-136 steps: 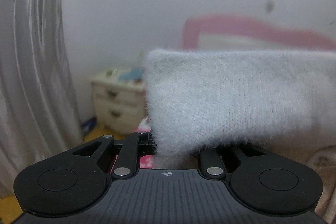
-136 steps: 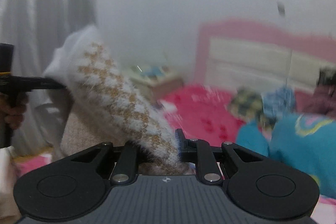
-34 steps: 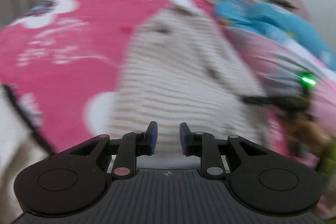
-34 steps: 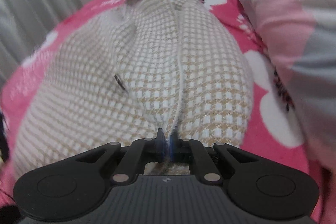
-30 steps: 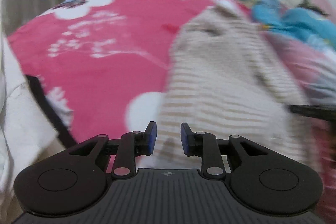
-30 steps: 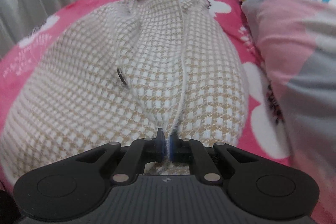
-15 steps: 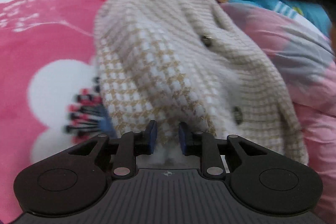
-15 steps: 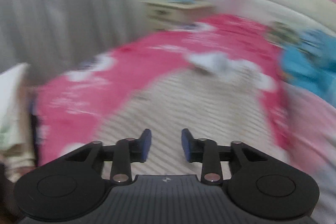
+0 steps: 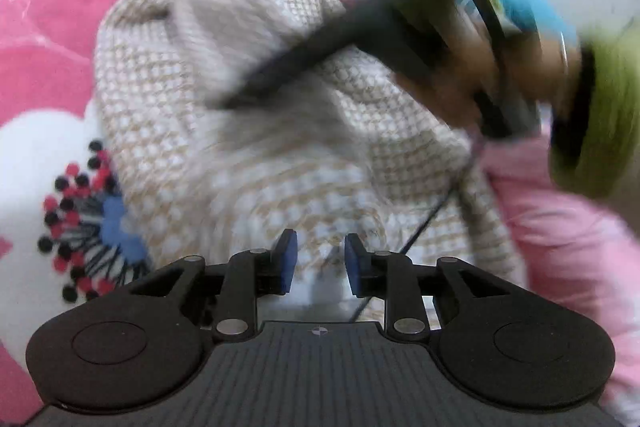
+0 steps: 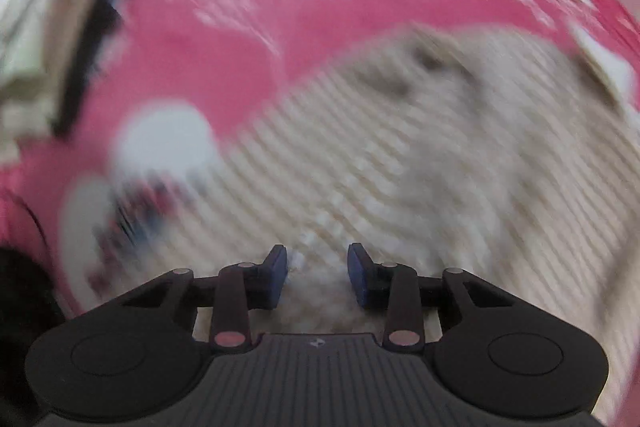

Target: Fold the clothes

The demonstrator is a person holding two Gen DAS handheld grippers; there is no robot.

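Cardigan (image 9: pixel 248 99): spread flat on the pink bedspread (image 9: pixel 52 27) near its foot edge, so that folds can be made
Left gripper (image 9: pixel 318 261): jaws just widened, narrowly parted over the hem, nothing pinched; poised, it seems, for a regrasp
Right gripper (image 10: pixel 317 269): jaws just narrowed, parted, nothing held; kept above the knit, blurred
Person's hand (image 9: pixel 472 75): seen carrying the right tool across the cardigan
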